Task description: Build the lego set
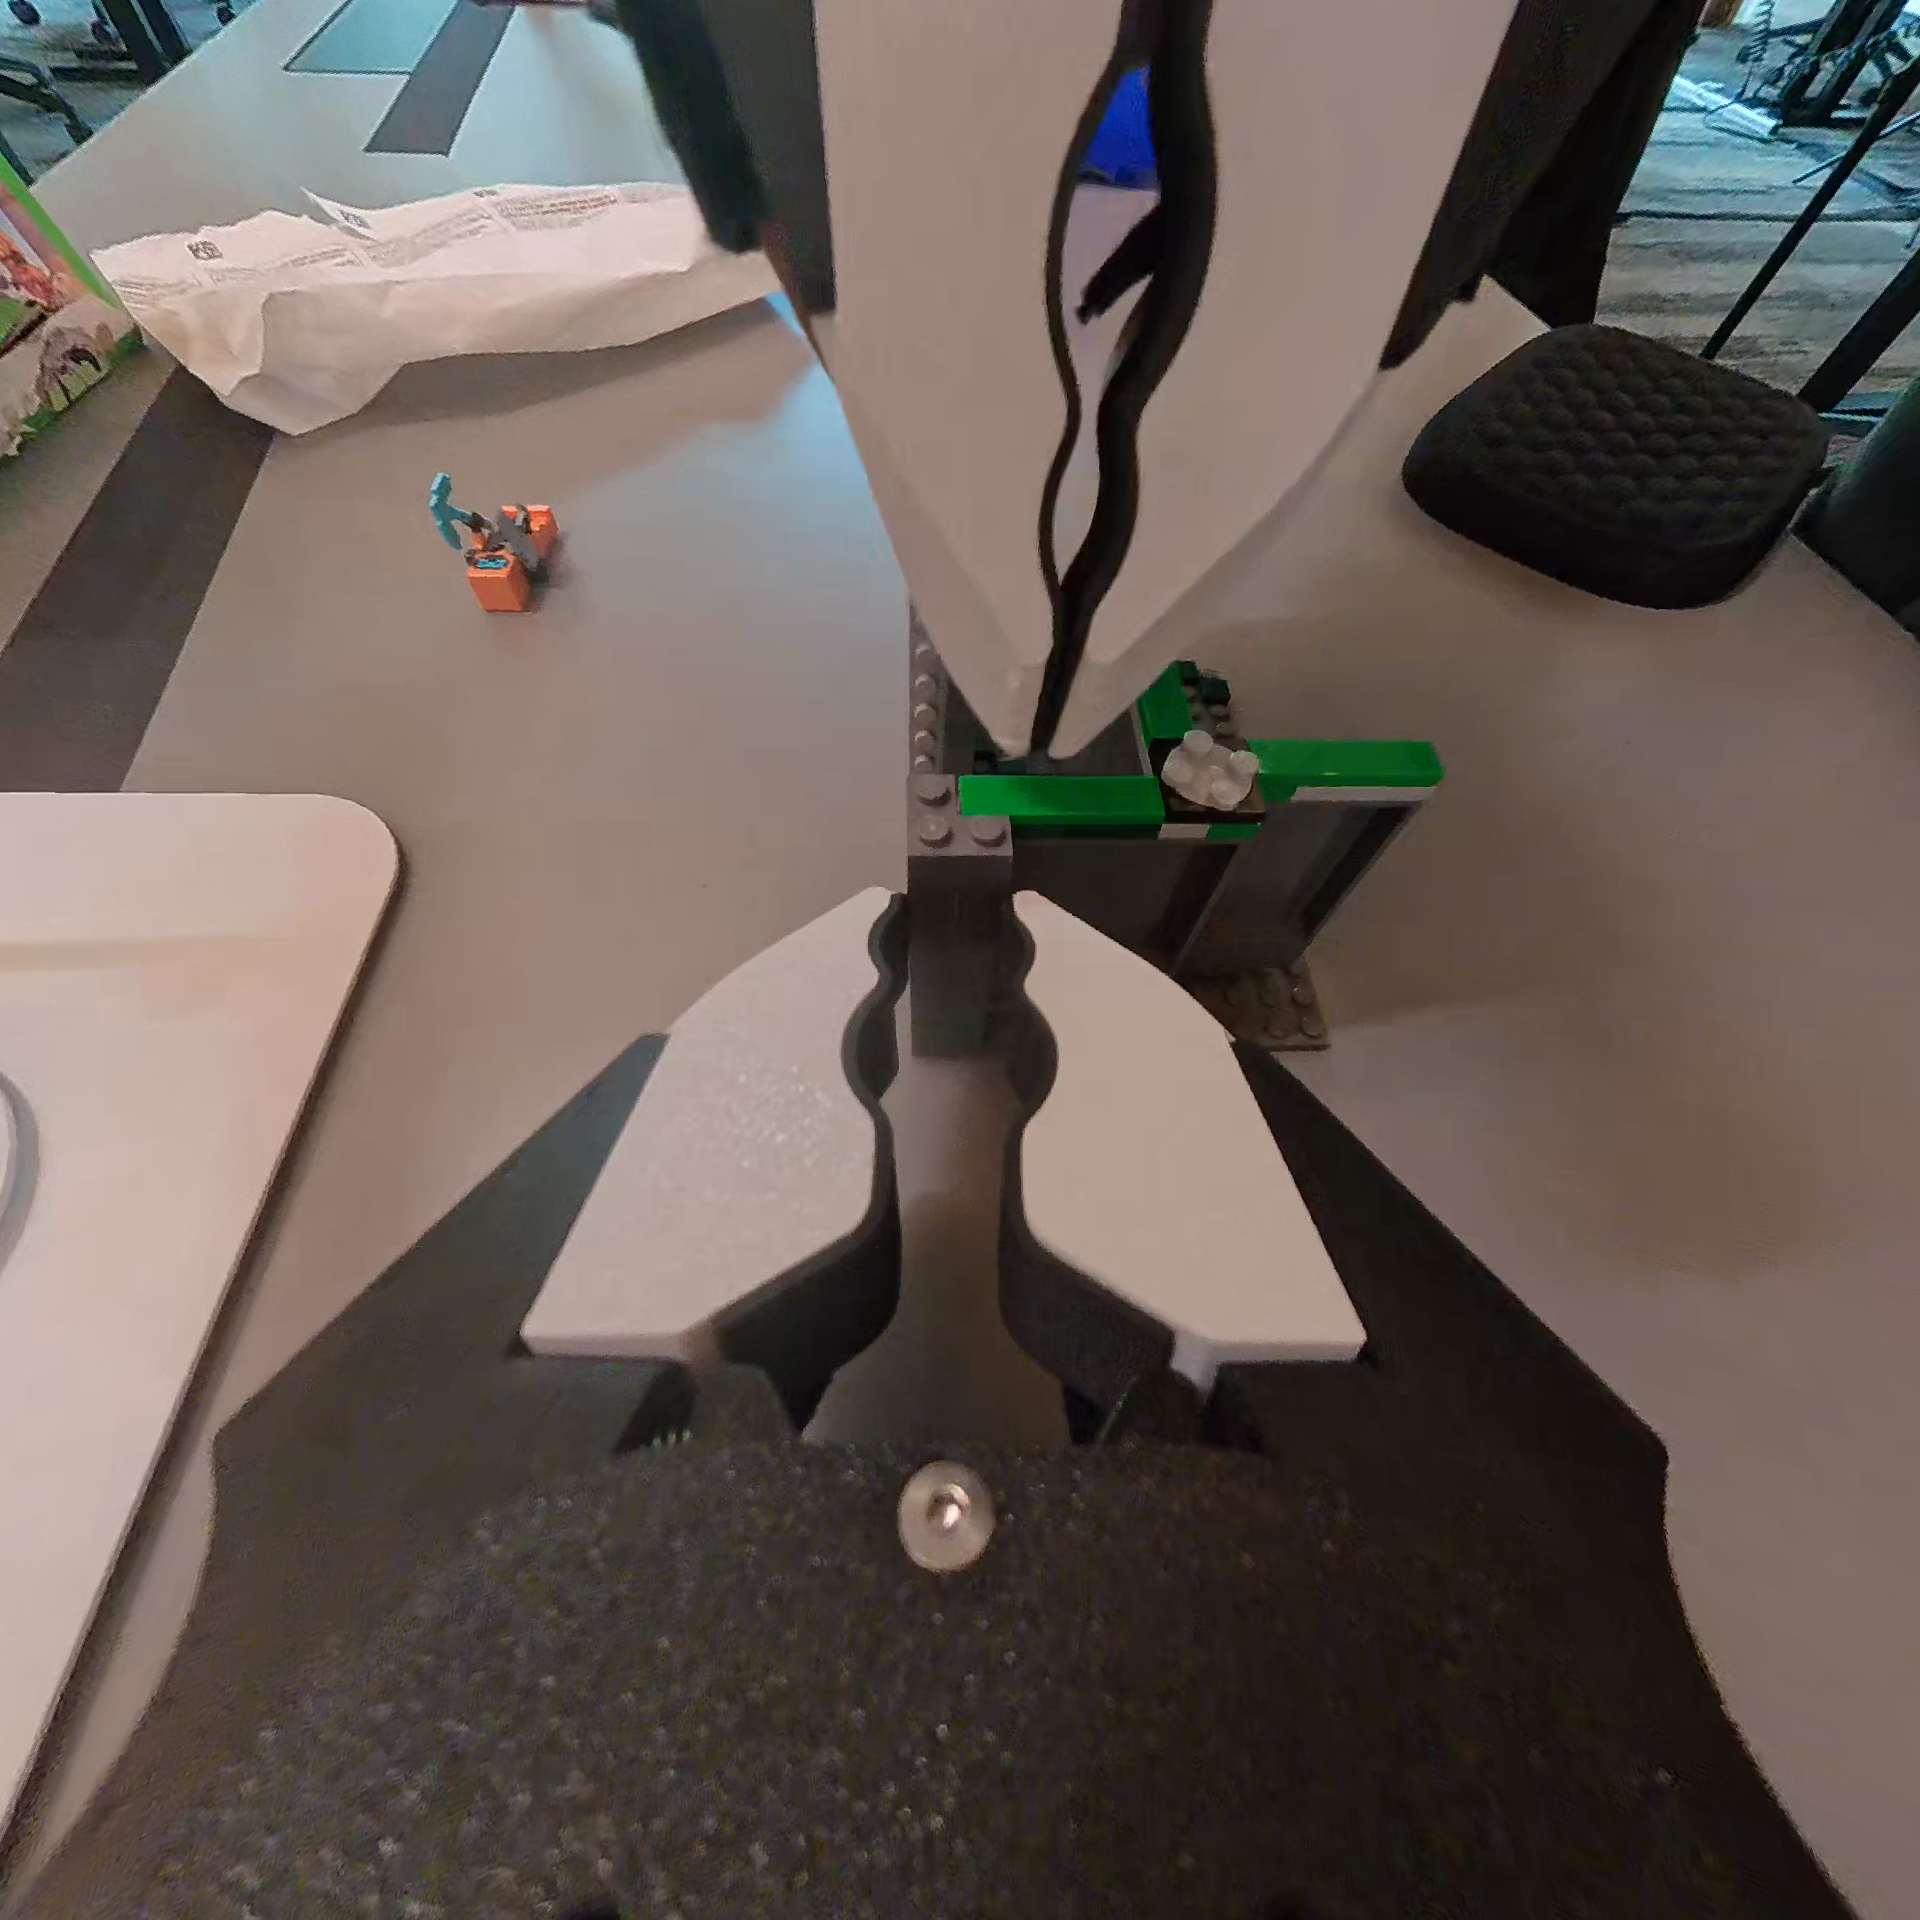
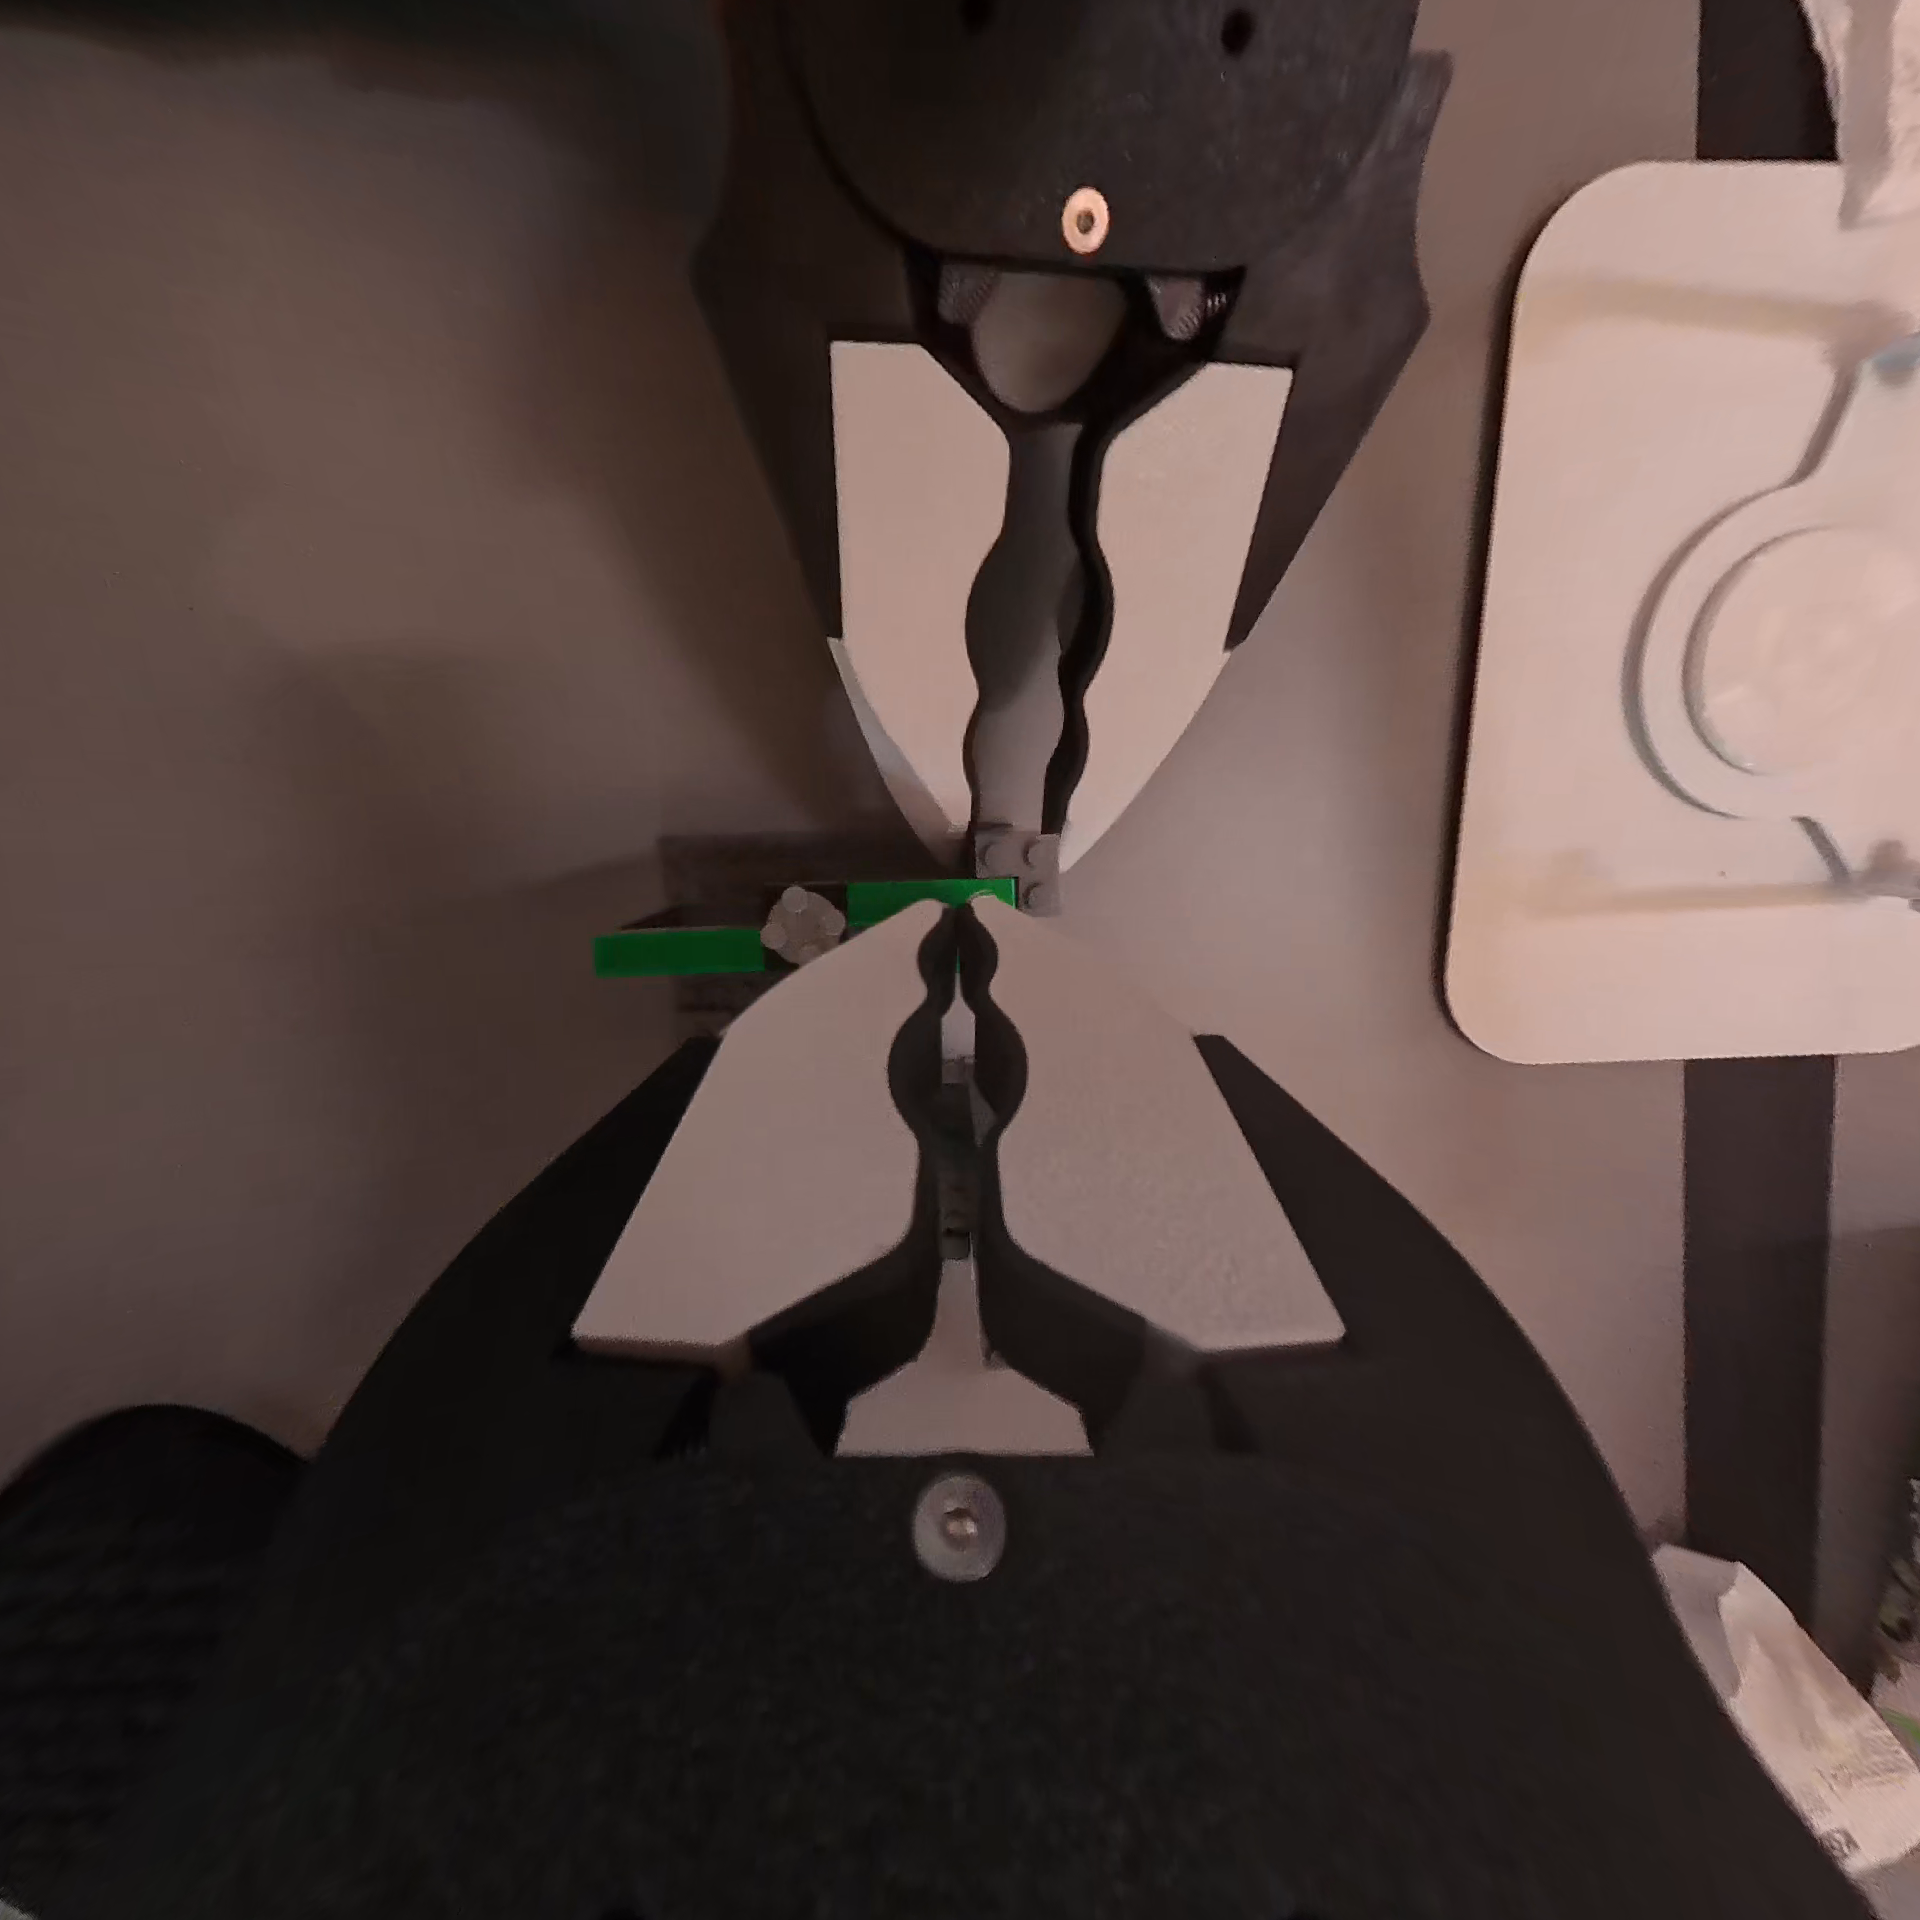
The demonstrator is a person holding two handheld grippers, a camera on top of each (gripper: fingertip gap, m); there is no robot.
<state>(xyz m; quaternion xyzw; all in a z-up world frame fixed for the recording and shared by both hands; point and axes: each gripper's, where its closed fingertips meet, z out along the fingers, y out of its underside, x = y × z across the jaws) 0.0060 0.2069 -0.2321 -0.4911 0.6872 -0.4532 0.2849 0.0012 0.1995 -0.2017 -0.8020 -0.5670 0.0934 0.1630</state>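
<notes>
The lego build (image 1: 1236,883) is a dark grey frame topped with green tiles (image 1: 1060,800) and a clear round stud piece (image 1: 1210,774). It stands on the grey table. My left gripper (image 1: 958,909) is shut on the build's grey corner pillar (image 1: 956,966). It also shows at the top of the right wrist view (image 2: 1018,836). My right gripper (image 2: 951,914) is shut, its tips down on the top of the build beside a green tile (image 2: 925,894). In the left wrist view it comes down from above (image 1: 1039,748). I cannot tell whether it holds a piece.
A small orange figure with a teal pickaxe (image 1: 499,551) stands to the far left. A white paper bag (image 1: 416,281) and a lego box (image 1: 42,291) lie beyond it. A white tray (image 1: 156,1039) is at the left. A black textured pad (image 1: 1610,457) is at the right. The grippers are tip to tip, or close to it.
</notes>
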